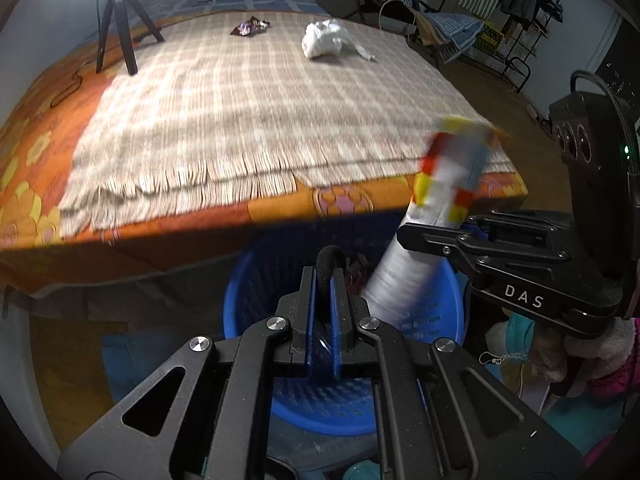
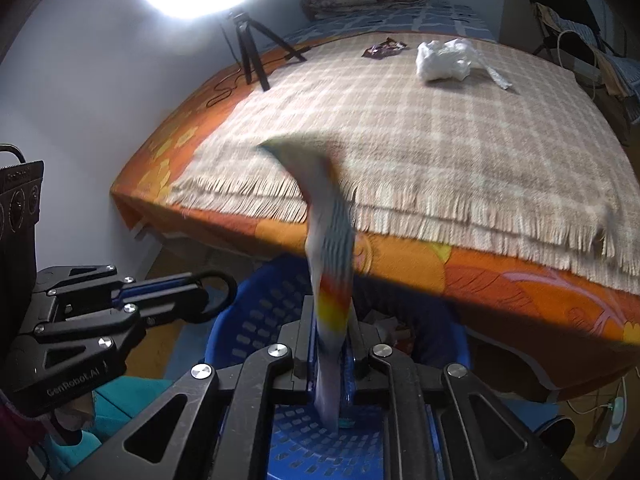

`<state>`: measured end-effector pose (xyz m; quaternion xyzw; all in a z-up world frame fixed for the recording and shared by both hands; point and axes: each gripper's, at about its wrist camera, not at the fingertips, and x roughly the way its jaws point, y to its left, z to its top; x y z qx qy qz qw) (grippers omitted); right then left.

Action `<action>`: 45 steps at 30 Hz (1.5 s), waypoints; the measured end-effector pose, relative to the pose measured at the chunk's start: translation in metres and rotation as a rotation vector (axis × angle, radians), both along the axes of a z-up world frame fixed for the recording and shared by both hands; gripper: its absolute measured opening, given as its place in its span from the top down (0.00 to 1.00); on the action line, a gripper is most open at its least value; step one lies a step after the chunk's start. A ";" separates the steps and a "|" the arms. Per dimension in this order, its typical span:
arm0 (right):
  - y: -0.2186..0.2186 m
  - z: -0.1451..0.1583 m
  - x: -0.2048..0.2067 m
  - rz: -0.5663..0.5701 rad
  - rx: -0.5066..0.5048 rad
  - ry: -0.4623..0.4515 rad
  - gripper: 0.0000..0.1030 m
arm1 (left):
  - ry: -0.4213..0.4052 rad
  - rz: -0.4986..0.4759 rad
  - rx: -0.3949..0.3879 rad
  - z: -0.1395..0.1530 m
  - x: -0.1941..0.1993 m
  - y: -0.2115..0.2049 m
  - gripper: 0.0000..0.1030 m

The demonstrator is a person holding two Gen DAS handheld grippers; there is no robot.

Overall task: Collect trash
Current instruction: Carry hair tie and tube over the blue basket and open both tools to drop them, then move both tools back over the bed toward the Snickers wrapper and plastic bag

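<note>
Now drop-off step: right claw (image 2: 330, 354) grasping wrapper (image 2: 326, 240), left claw (image 1: 324, 304) clenched on black band (image 1: 328, 258), both over blue basket (image 1: 248, 292). Next: release; bed (image 1: 260, 92) trash remains.

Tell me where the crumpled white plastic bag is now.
The crumpled white plastic bag lies on the checked beige blanket at the bed's far side, right of the dark candy wrapper.

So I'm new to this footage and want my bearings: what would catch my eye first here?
First, the colourful wrapper clamped in the right claw, sticking up over the blue basket at the foot of the bed. Next, the left claw pinching a black loop over the same basket. Far back on the checked blanket lie a crumpled white bag and a dark wrapper.
</note>
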<state>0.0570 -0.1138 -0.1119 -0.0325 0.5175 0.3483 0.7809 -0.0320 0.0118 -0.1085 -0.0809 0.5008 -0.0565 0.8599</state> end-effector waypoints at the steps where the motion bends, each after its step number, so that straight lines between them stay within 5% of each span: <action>1: 0.002 -0.001 -0.001 0.005 -0.003 0.000 0.89 | 0.003 -0.001 0.002 -0.002 -0.002 -0.001 0.96; 20: 0.011 -0.044 -0.025 0.070 -0.074 0.078 0.87 | 0.139 -0.044 0.018 -0.052 -0.022 -0.015 0.96; 25: 0.007 -0.049 -0.026 0.059 -0.079 0.088 0.68 | 0.173 -0.038 0.033 -0.061 -0.021 -0.016 0.94; 27: 0.005 -0.050 -0.024 0.051 -0.084 0.091 0.59 | 0.183 -0.028 0.036 -0.063 -0.021 -0.014 0.80; 29: 0.001 -0.047 -0.023 0.036 -0.081 0.086 0.45 | 0.176 -0.004 0.048 -0.062 -0.021 -0.012 0.45; 36: 0.000 -0.042 -0.020 0.013 -0.087 0.064 0.20 | 0.161 0.006 0.060 -0.061 -0.017 -0.011 0.39; 45: -0.004 -0.039 -0.010 -0.031 -0.110 0.064 0.14 | 0.166 -0.001 0.074 -0.063 -0.016 -0.014 0.39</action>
